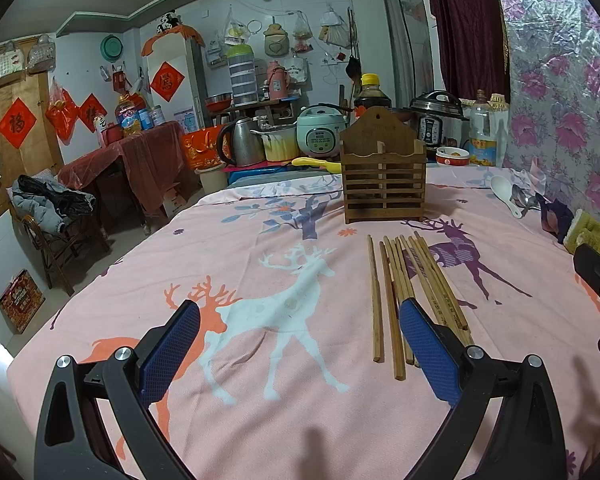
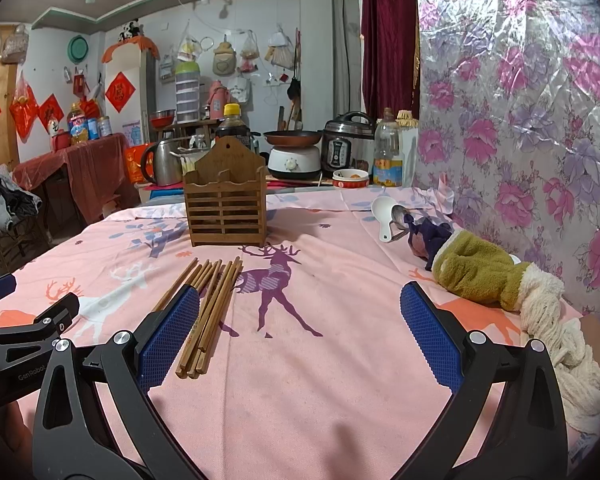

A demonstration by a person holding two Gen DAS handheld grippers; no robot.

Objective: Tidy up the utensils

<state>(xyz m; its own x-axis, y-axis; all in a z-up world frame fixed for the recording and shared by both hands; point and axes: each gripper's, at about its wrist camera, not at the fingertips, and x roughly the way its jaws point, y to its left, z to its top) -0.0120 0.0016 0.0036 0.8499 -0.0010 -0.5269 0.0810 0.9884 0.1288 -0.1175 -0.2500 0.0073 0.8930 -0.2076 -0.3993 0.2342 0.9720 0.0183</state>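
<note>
Several wooden chopsticks [image 1: 414,280] lie loose on the pink deer-print tablecloth [image 1: 260,264], in front of a slatted wooden utensil holder [image 1: 383,178]. My left gripper [image 1: 300,344] is open and empty, its right pad just left of the chopsticks' near ends. In the right wrist view the chopsticks [image 2: 210,304] lie by the left pad of my right gripper [image 2: 300,340], which is open and empty. The holder [image 2: 226,208] stands beyond them. A white spoon [image 2: 384,216] and a metal spoon [image 2: 400,216] lie at the far right.
A green and cream cloth [image 2: 484,276] lies along the floral wall [image 2: 520,140] at the right. Beyond the table's far edge stand a kettle [image 1: 242,142], rice cookers [image 1: 322,130], an oil bottle [image 1: 482,136] and a small bowl [image 1: 452,156]. A chair with clothes [image 1: 48,208] stands left.
</note>
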